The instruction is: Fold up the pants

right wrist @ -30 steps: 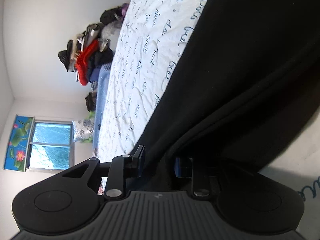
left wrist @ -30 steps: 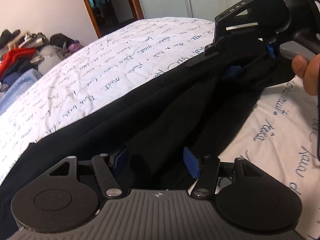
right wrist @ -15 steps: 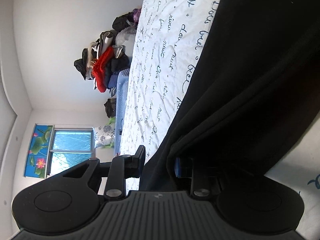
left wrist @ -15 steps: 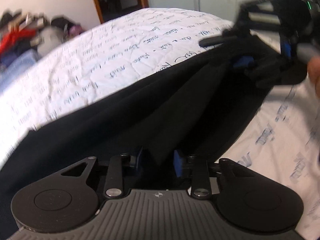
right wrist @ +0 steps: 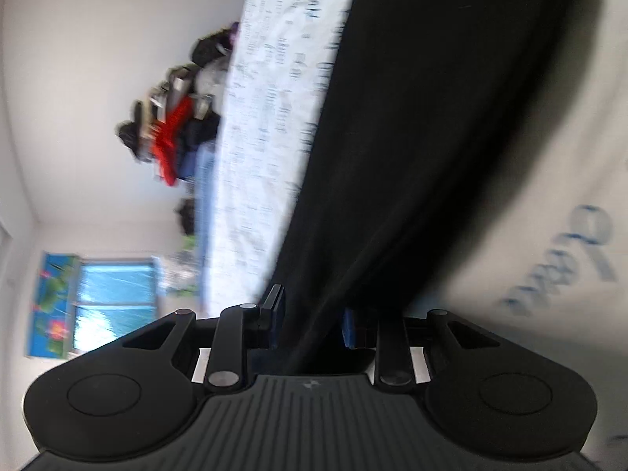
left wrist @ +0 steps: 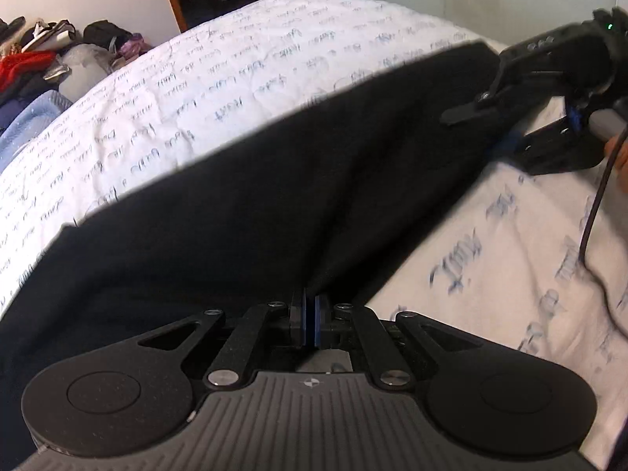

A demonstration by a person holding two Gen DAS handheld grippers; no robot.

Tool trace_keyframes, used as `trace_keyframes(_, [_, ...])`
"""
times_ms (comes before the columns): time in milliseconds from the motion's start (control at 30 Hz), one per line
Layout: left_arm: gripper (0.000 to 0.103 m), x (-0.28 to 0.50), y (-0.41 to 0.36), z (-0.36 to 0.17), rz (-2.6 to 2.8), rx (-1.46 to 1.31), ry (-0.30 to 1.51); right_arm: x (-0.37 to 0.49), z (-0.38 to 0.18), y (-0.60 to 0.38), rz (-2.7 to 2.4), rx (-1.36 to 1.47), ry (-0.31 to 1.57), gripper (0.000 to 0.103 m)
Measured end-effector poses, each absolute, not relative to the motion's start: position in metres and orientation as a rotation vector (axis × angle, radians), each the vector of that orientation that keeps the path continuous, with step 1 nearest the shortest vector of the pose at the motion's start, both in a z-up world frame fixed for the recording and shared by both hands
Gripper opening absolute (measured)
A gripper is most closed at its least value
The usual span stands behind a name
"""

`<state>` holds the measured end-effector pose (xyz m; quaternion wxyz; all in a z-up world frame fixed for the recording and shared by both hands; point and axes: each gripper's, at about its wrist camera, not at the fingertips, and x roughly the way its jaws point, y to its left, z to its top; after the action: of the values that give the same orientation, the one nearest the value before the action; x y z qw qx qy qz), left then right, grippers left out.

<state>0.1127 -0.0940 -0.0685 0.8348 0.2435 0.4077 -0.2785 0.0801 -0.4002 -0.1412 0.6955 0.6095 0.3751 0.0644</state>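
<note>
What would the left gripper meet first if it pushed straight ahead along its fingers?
The black pants. The left gripper is already pinched on their near edge, so going on would just push into that fabric, bunching it over the bedsheet. The right gripper sits off to the right, probably outside that line.

The white bed sheet has blue curly handwriting printed all over it, but the words are too blurry to read

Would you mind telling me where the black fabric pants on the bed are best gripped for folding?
Probably along the near edge of the black fabric pants, coming in low from the side over the white script-printed bedspread. The cloth bunches into ridges there, so the left gripper and right gripper pinch it easily.
</note>
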Motion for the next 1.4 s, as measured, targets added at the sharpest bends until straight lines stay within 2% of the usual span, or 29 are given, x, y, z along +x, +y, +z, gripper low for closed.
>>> trace_keyframes(67, [0.006, 0.110, -0.093, -0.066, -0.593, 0.518, 0.855, 0.073, -0.144, -0.402, 0.149, 1.394, 0.836, 0.028])
trace_keyframes(133, [0.022, 0.114, -0.089, -0.062, -0.601, 0.489, 0.885, 0.071, -0.137, -0.402, 0.145, 1.346, 0.853, 0.028])
trace_keyframes(167, [0.023, 0.113, -0.085, -0.057, -0.624, 0.474, 0.901, 0.071, -0.134, -0.403, 0.142, 1.322, 0.885, 0.028])
trace_keyframes(200, [0.033, 0.110, -0.078, -0.050, -0.651, 0.449, 0.914, 0.068, -0.130, -0.406, 0.145, 1.305, 0.905, 0.028])
trace_keyframes(233, [0.047, 0.107, -0.067, -0.042, -0.687, 0.413, 0.922, 0.063, -0.124, -0.412, 0.141, 1.267, 0.916, 0.029])
trace_keyframes(300, [0.064, 0.100, -0.041, -0.027, -0.744, 0.326, 0.890, 0.047, -0.103, -0.426, 0.090, 1.138, 0.881, 0.029])
trace_keyframes(433, [0.066, 0.113, 0.006, -0.012, -0.606, 0.214, 0.821, 0.031, -0.052, -0.449, -0.011, 0.937, 0.678, 0.032])
trace_keyframes(467, [0.066, 0.123, 0.014, -0.014, -0.549, 0.186, 0.803, 0.038, -0.047, -0.450, 0.018, 0.931, 0.657, 0.038])
trace_keyframes(533, [0.066, 0.148, 0.024, -0.032, -0.425, 0.156, 0.820, 0.064, -0.051, -0.451, 0.091, 0.969, 0.658, 0.091])
trace_keyframes(567, [0.064, 0.161, 0.027, -0.047, -0.352, 0.164, 0.871, 0.078, -0.058, -0.453, 0.097, 0.999, 0.662, 0.093])
trace_keyframes(600, [0.061, 0.171, 0.030, -0.063, -0.300, 0.180, 0.923, 0.089, -0.065, -0.455, 0.075, 1.021, 0.671, 0.092])
trace_keyframes(633, [0.069, 0.173, 0.035, -0.077, -0.272, 0.192, 0.945, 0.101, -0.072, -0.456, 0.067, 1.010, 0.686, 0.092])
trace_keyframes(700, [0.070, 0.161, 0.043, -0.079, -0.296, 0.190, 0.893, 0.116, -0.086, -0.460, -0.039, 0.942, 0.751, 0.092])
trace_keyframes(767, [0.069, 0.150, 0.050, -0.080, -0.302, 0.216, 0.890, 0.111, -0.105, -0.478, -0.001, 0.993, 0.681, 0.091])
trace_keyframes(800, [0.069, 0.148, 0.055, -0.080, -0.313, 0.212, 0.890, 0.108, -0.111, -0.487, 0.011, 1.040, 0.665, 0.087])
trace_keyframes(833, [0.071, 0.145, 0.063, -0.079, -0.322, 0.195, 0.891, 0.108, -0.112, -0.491, 0.002, 1.070, 0.672, 0.081])
trace_keyframes(967, [0.069, 0.137, 0.093, -0.063, -0.336, 0.053, 0.898, 0.112, -0.094, -0.475, -0.083, 0.997, 0.744, 0.082])
trace_keyframes(1100, [0.075, 0.102, 0.111, -0.035, -0.276, 0.027, 0.711, 0.102, -0.068, -0.405, 0.227, 1.058, 0.723, 0.084])
trace_keyframes(1233, [0.079, 0.069, 0.113, -0.029, -0.144, 0.116, 0.563, 0.115, -0.090, -0.295, 0.543, 1.150, 0.949, 0.084])
trace_keyframes(1333, [0.083, 0.053, 0.118, -0.032, -0.080, 0.166, 0.540, 0.130, -0.111, -0.234, 0.640, 1.225, 1.125, 0.085])
trace_keyframes(1400, [0.083, 0.048, 0.130, -0.035, -0.011, 0.164, 0.544, 0.138, -0.120, -0.207, 0.656, 1.254, 1.173, 0.085])
